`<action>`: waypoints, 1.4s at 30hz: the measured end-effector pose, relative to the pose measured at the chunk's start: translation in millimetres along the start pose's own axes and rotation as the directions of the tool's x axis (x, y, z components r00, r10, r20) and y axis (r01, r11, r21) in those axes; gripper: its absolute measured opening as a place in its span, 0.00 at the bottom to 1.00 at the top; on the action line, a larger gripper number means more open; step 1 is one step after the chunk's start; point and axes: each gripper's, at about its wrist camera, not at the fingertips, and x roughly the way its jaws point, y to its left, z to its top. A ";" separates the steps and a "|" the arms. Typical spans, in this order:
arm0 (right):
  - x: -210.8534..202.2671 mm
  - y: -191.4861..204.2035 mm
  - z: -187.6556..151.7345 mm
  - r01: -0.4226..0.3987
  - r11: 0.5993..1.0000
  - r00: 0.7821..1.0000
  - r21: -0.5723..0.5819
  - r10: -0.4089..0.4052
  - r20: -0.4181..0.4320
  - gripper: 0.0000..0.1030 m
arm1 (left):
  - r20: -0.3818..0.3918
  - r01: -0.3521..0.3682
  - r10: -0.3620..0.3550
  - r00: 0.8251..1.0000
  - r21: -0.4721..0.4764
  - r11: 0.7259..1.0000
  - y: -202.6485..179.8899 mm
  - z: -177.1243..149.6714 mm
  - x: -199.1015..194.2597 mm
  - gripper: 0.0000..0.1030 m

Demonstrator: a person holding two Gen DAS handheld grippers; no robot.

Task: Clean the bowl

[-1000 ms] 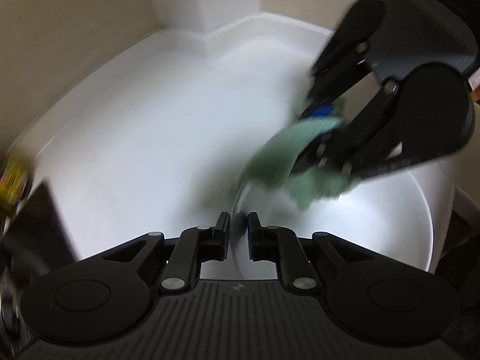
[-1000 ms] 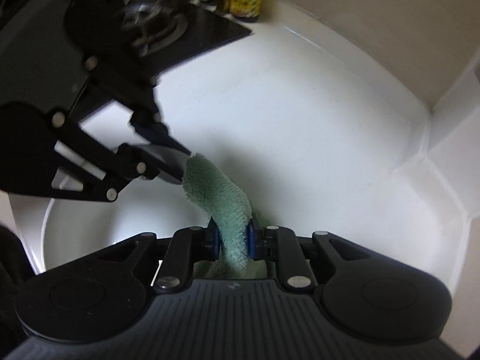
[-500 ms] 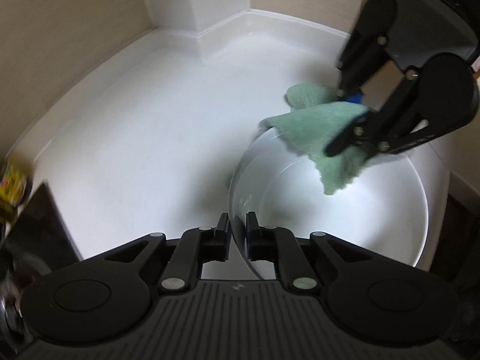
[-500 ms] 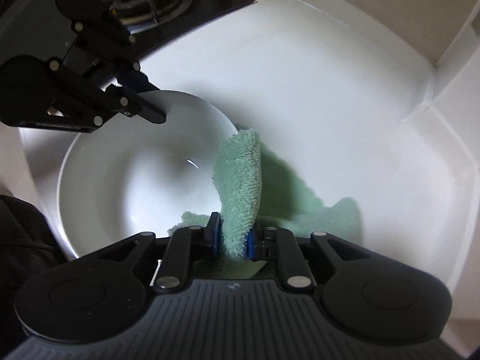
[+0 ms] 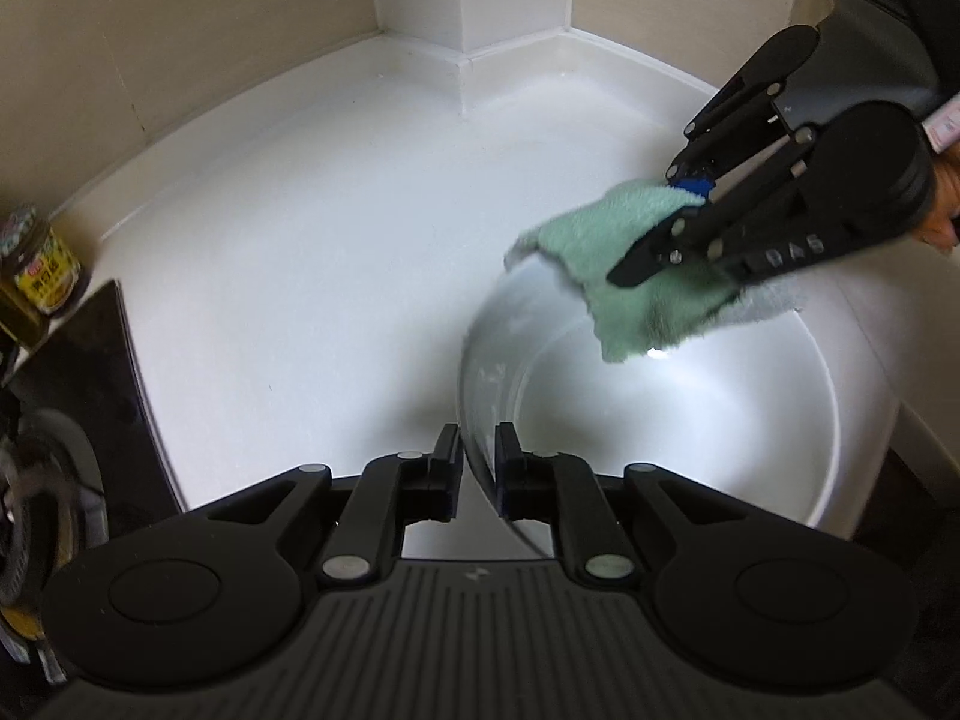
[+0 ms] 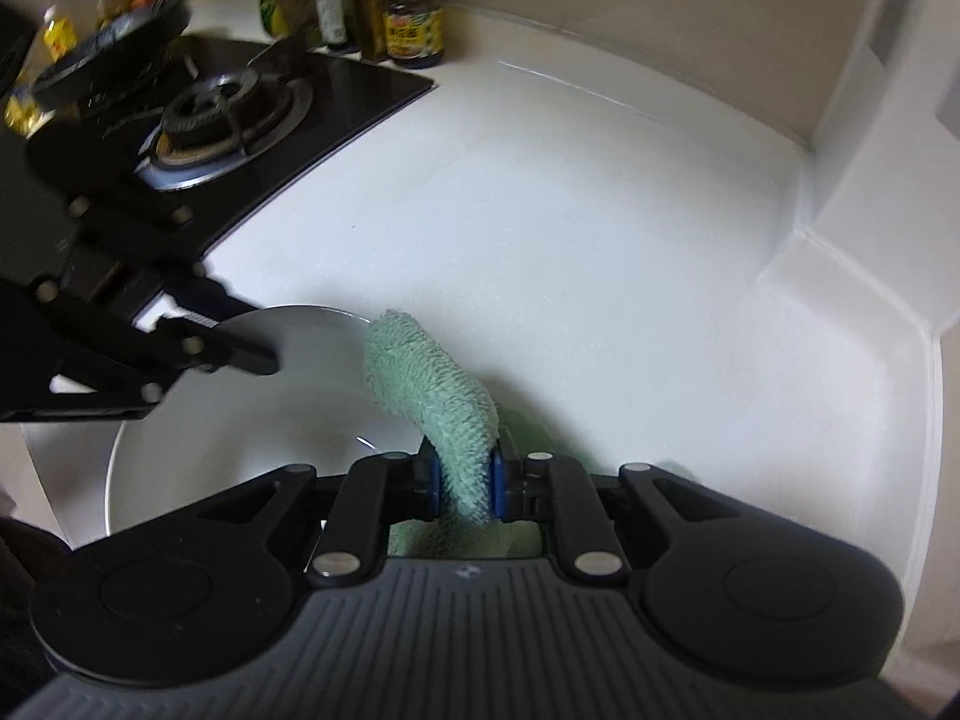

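Observation:
A white bowl (image 5: 708,414) stands tilted on the white counter. My left gripper (image 5: 478,468) is shut on its near rim. My right gripper (image 6: 465,480) is shut on a green cloth (image 6: 432,384) and holds it against the bowl's far rim. In the left wrist view the cloth (image 5: 624,276) drapes over that rim with the right gripper (image 5: 678,222) above it. In the right wrist view the bowl (image 6: 252,414) lies at lower left, with the left gripper (image 6: 240,354) on its rim.
A black gas hob (image 6: 228,108) with a burner sits left of the bowl. Jars and bottles (image 6: 414,24) stand behind it by the wall; one jar (image 5: 42,270) shows in the left wrist view. A white corner column (image 5: 468,0) rises at the counter's back.
The cloth has slid along the bowl's far rim, from inside the bowl up onto the edge. The left gripper keeps its hold on the bowl's rim.

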 end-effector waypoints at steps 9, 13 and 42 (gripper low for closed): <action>-15.9 9.4 -16.0 0.010 0.998 1.000 -0.066 -0.011 -0.006 0.08 | -0.009 0.016 -0.016 1.000 0.014 1.000 15.4 18.4 15.5 0.07; -62.0 12.5 0.5 0.018 0.999 0.991 -0.041 -0.013 0.133 0.06 | 0.006 0.039 -0.039 0.999 -0.005 0.999 19.1 16.3 13.1 0.06; 17.6 64.5 7.5 0.097 0.987 0.989 -0.131 -0.110 -0.094 0.07 | 0.057 0.063 -0.063 0.996 0.001 0.998 16.8 4.2 10.9 0.05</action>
